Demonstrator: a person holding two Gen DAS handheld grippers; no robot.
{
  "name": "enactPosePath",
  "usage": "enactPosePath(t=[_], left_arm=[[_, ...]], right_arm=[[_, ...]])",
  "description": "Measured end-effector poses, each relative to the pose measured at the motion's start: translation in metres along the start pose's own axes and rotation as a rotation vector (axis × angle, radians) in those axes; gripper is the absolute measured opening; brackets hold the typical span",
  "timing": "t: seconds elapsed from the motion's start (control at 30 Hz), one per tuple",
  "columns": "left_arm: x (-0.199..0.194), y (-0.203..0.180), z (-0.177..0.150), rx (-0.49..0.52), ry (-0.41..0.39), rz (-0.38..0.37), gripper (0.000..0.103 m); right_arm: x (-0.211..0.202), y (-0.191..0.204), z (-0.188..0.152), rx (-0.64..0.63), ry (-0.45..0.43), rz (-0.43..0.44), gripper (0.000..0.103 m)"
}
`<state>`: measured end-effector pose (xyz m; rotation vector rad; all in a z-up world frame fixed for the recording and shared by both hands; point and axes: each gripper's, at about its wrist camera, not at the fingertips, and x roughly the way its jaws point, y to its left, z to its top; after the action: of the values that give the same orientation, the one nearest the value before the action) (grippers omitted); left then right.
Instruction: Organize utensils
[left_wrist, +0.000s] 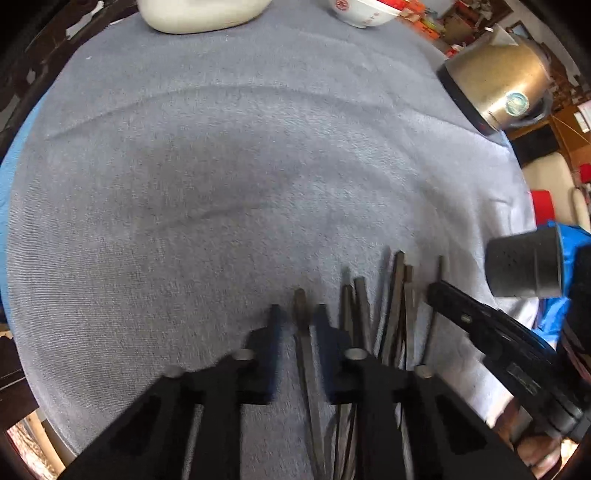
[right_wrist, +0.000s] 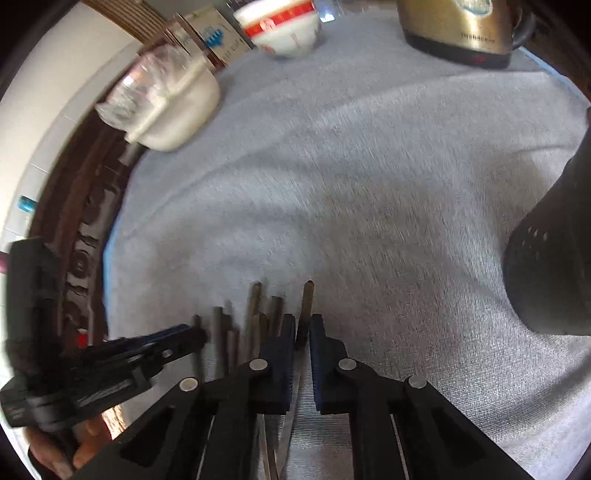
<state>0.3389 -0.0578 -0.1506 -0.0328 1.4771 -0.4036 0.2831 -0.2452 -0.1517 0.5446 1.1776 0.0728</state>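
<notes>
Left gripper (left_wrist: 297, 317) jaws clenched on one chopstick (left_wrist: 301, 314), right gripper (right_wrist: 303, 325) jaws clamping another chopstick (right_wrist: 307, 306), remaining chopsticks (left_wrist: 391, 302) fanned on the cloth-covered surface (left_wrist: 221, 184)

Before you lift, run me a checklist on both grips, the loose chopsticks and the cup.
1. Left gripper shut on the left stick: ok.
2. Right gripper shut on the right stick: ok.
3. Only one stick per grip: cannot tell; the pile lies close against both grippers.
4. Grippers apart from each other: ok.
5. Cup within reach, to the right of the pile: ok.
6. Cup mouth free: cannot tell; the mouth does not show.
</notes>
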Motion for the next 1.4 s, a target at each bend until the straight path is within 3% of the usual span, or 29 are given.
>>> enactPosePath(t=[0.17, 0.33, 0.63, 0.93, 1.1, 1.27, 1.4], left_arm=[[-0.009, 0.008, -0.001, -0.047, -0.021, -0.02, 0.007], [-0.064, 0.005, -0.015, -0.057, -0.154, -0.021, 0.005], [-0.179, -0.035, -0.059, 0.071, -0.418, -0.038, 0.005], [-0.23, -0.095, -0.075, 0.16, -0.575, -0.111, 0.005], [-0.254, -0.138, -0.065, 0.185, -0.674, -0.16, 0.005], [-0.265, -0.18, -0.052, 0.194, -0.799, -0.202, 0.005], [-0.254, -0.201, -0.038, 0.173, -0.875, -0.219, 0.005]], right_arm=[[-0.028, 0.001, -0.002, -0.041, -0.084, 0.056, 0.008], [-0.074, -0.004, -0.006, -0.057, -0.202, 0.107, 0.007], [-0.187, -0.013, -0.047, -0.1, -0.516, 0.145, 0.007], [-0.284, -0.011, -0.075, -0.141, -0.807, 0.081, 0.007], [-0.33, -0.011, -0.079, -0.168, -0.982, -0.031, 0.007], [-0.352, -0.018, -0.075, -0.147, -1.126, -0.113, 0.007], [-0.345, -0.026, -0.064, -0.117, -1.173, -0.157, 0.006]])
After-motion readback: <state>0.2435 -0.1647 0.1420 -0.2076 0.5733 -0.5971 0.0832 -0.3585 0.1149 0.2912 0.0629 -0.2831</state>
